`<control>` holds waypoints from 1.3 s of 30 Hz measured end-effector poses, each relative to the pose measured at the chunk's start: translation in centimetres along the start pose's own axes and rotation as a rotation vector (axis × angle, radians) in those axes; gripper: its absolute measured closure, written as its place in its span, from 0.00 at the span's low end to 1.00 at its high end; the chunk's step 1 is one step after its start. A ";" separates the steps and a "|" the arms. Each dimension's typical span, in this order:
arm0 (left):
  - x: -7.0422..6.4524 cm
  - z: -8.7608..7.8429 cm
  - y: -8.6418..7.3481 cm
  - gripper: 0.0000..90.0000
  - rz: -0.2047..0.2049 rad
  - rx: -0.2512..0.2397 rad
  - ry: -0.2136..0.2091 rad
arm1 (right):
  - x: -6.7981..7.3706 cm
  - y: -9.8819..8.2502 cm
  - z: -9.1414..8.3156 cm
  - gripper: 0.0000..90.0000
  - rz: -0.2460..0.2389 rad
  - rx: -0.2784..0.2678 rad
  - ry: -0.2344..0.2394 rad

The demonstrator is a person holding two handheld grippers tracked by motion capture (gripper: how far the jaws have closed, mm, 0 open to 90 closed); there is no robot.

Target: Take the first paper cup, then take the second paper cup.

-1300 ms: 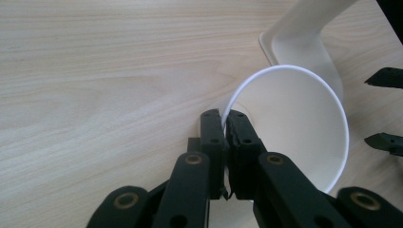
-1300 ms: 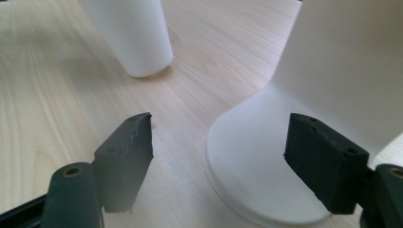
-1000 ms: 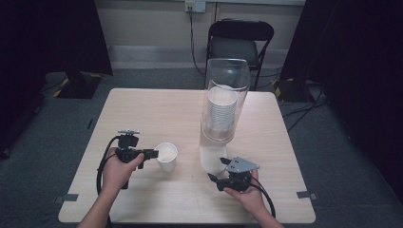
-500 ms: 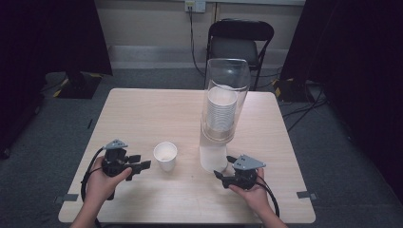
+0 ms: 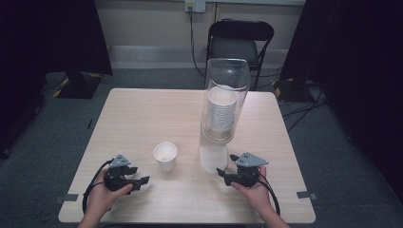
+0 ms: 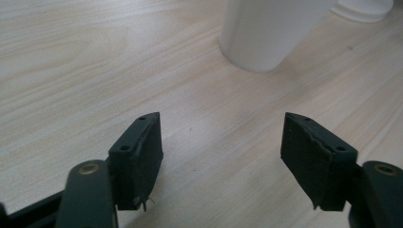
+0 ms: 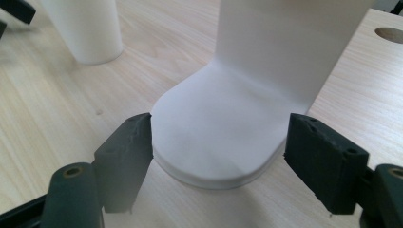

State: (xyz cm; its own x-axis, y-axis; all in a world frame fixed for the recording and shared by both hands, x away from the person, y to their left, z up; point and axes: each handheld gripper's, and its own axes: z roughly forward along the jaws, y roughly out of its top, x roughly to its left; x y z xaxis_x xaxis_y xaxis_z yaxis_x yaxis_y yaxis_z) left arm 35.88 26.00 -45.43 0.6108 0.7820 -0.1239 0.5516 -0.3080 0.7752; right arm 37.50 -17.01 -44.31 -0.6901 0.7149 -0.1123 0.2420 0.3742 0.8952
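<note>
1. We are working at a wooden table [image 5: 142, 114] that is taking up the middle of the high view.
2. A tall clear dispenser [image 5: 223, 109] with a stack of cups inside is standing right of centre, and its white base [image 7: 214, 137] is spreading across the middle of the right gripper view.
3. We are holding the right gripper [image 5: 227, 174] at the lower right of the high view, just beside that base; in its own view the base is lying between the jaws. The left pad seems to be touching its rim and the right pad is standing just clear, so we are not gripping it.
4. We are holding the left gripper [image 5: 142, 180] at the lower left. Its jaws have just been opening and are standing wide with nothing between them.
5. A single paper cup [image 5: 165, 156] is standing upright at the centre, near the left gripper but apart from it.
</note>
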 end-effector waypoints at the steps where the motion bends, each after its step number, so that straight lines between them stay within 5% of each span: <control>1: 0.0 0.2 -0.2 0.32 0.012 -0.004 0.003 | -0.2 0.0 0.0 0.26 0.011 -0.001 -0.002; 4: -0.1 0.6 -0.6 0.31 0.038 0.013 0.003 | -0.5 0.1 -0.1 0.26 0.026 -0.003 -0.014; 13: -0.5 1.3 -1.4 0.24 0.142 -0.039 0.042 | -1.1 1.7 0.1 0.26 0.024 -0.033 -0.042; 18: -0.8 1.4 -1.4 0.19 0.186 -0.016 0.043 | -1.2 2.6 0.3 0.26 0.034 -0.072 -0.042; 39: -1.0 1.5 -1.4 0.17 0.185 -0.016 0.049 | -0.9 7.3 0.9 0.28 0.034 -0.191 -0.036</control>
State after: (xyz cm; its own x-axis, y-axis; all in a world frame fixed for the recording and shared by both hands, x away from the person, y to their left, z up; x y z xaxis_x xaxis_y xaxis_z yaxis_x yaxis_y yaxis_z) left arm 35.39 24.84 -47.31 0.6727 0.7381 0.0517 0.4229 -0.4409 0.7916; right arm 40.46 -14.37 -38.06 -0.6581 0.7472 -0.0926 0.1287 0.2329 0.9639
